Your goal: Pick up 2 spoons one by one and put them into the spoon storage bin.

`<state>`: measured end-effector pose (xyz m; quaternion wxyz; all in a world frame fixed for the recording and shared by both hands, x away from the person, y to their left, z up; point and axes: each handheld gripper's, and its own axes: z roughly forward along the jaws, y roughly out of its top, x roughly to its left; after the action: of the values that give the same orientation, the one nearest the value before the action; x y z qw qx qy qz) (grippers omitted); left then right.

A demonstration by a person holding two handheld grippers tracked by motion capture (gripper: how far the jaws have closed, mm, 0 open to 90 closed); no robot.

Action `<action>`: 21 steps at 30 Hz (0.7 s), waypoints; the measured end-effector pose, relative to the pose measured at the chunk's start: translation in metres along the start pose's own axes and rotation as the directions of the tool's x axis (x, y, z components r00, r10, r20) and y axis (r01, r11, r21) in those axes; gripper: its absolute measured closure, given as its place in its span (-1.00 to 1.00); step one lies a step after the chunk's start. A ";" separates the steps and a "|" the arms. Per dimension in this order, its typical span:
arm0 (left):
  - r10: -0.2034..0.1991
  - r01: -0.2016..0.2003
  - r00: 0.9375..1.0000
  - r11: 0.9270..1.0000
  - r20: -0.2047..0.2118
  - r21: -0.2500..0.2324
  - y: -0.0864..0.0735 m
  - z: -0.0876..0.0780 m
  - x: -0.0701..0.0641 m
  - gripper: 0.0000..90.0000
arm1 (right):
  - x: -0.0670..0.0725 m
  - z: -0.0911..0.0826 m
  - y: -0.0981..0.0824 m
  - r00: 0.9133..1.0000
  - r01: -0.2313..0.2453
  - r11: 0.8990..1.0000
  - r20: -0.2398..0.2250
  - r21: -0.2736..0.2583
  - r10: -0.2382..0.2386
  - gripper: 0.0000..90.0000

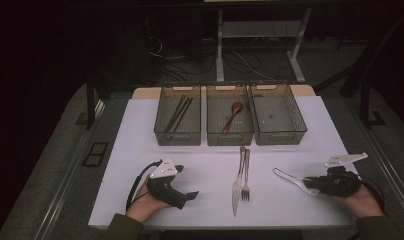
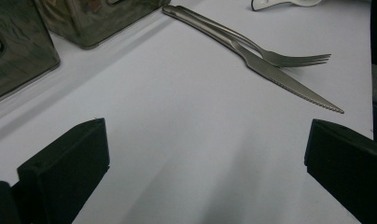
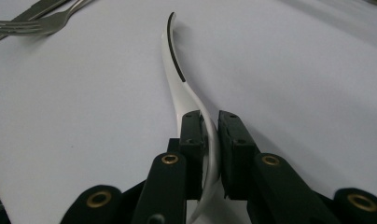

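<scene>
1. The right gripper (image 3: 210, 154) has its jaws closed on the white spoon (image 3: 177, 84), near the bowl end I think; the handle sticks out in front, curved, thin, with a dark line along the edge; it looks like smooth glazed ceramic or plastic, I cannot tell which.
2. Landmark = the middle bin (image 1: 230, 120); the white spoon (image 1: 290, 179) is in front of it and well to the right, low over the white table (image 1: 140, 150); whether the tip touches the table is not clear.
3. The left gripper (image 1: 182, 197) is in front-left of the middle bin, jaws wide apart, nothing between them.
4. Risk: the grip is narrow and on a slippery curved part; the spoon can rotate or slip out if it is lifted fast; a drop may chip it if it is ceramic.
5. Risk: the long handle can hit a bin wall when it goes over.
6. The knife (image 1: 236, 185) & fork (image 1: 246, 177) lie side by side just in front of the middle bin, touching, shiny steel; the knife has a serrated edge.
7. The bins are transparent grey plastic w/ patterned walls; the middle bin holds a wooden spoon (image 1: 232, 115); the left bin (image 1: 178, 121) holds dark chopsticks (image 1: 179, 112); the right bin (image 1: 279, 120) seems empty.
</scene>
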<state>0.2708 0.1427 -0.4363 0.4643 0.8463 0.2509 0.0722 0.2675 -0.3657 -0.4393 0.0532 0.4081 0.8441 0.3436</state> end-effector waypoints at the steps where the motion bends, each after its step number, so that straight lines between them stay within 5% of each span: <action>1: 0.001 -0.001 1.000 1.000 0.000 0.000 0.000 0.000 0.000 -1.00 | 0.001 0.000 0.001 1.000 0.000 1.000 0.001 -0.003 0.000 0.78; 21: 0.009 -0.009 1.000 1.000 -0.004 0.001 0.000 0.001 0.001 -1.00 | 0.007 0.003 0.024 1.000 0.028 0.994 -0.008 -0.106 -0.029 0.78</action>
<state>0.2720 0.1424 -0.4370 0.4630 0.8475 0.2482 0.0758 0.2796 -0.3484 -0.4253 0.0755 0.3907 0.8309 0.3890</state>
